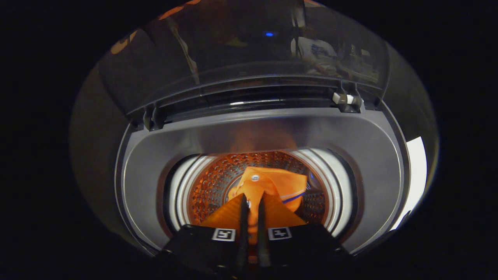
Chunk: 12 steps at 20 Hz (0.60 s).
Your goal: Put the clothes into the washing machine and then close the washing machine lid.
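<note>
- Gripper (252, 202): fingers nearly together, pinching a fold of the orange garment (278, 186) between them, poised over the washer's mouth.
- Orange garment: hung from the fingertips toward 12 o'clock, down inside the perforated drum (212, 182); a small snap fastener showed near its upper edge.
- Handling, judged: light, soft, limp; prone to snag or drape. Best held at a bunched fold.
- Washing machine lid (249, 50): raised at 12 o'clock, not yet closed.
</note>
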Tool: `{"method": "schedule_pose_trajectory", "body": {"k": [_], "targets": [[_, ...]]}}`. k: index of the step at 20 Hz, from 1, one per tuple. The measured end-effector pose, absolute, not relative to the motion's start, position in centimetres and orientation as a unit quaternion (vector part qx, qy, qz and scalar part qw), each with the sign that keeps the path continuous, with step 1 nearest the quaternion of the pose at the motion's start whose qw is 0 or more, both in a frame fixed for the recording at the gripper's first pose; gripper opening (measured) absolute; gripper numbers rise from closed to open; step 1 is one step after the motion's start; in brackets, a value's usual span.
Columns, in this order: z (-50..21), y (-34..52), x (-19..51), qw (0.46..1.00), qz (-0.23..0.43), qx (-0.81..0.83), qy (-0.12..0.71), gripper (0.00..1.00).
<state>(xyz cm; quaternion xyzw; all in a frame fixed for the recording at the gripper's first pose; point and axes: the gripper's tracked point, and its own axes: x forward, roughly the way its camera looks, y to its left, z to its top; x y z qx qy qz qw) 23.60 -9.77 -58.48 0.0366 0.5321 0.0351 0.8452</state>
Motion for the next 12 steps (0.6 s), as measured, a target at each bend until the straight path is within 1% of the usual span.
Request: {"method": "schedule_pose_trajectory", "body": {"k": [1,2,5,12], "targets": [[-58.3,-9.9,23.8,0.848,0.031,0.036,0.528,0.37],[-58.2,-10.0,23.8,0.85,0.031,0.035,0.525,0.4],[-58.1,-10.2,23.3,0.847,0.029,0.034,0.53,0.99],[-55.0,-10.1,22.8,0.863,0.033,0.033,0.504,1.0]]}}
